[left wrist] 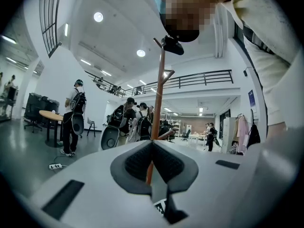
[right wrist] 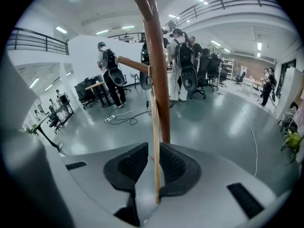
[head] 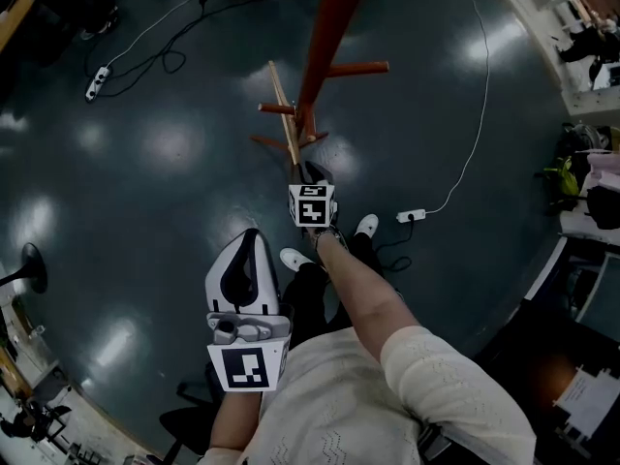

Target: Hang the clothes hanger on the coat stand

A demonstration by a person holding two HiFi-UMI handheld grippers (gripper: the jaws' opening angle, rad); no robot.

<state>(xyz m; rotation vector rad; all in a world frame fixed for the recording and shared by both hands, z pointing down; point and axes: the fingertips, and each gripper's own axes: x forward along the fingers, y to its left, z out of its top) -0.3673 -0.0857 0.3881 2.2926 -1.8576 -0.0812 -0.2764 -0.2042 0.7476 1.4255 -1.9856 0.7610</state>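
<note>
Right gripper [right wrist: 154,152] clamped on lower end of hanger [right wrist: 155,127], hanger upright beside stand [right wrist: 157,75] pole, close to a peg [right wrist: 133,64], left gripper [head: 250,237] near torso [head: 339,405], jaws together.

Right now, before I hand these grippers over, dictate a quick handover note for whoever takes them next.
Right gripper: shut on the wooden hanger.
Left gripper: shut, empty, low near the body.
The hanger stands upright close beside the coat stand pole, by a lower peg. Whether its hook sits over a peg can't be seen.
Done: hanger is at the stand.
Left: seat the hook on a peg, then release.
</note>
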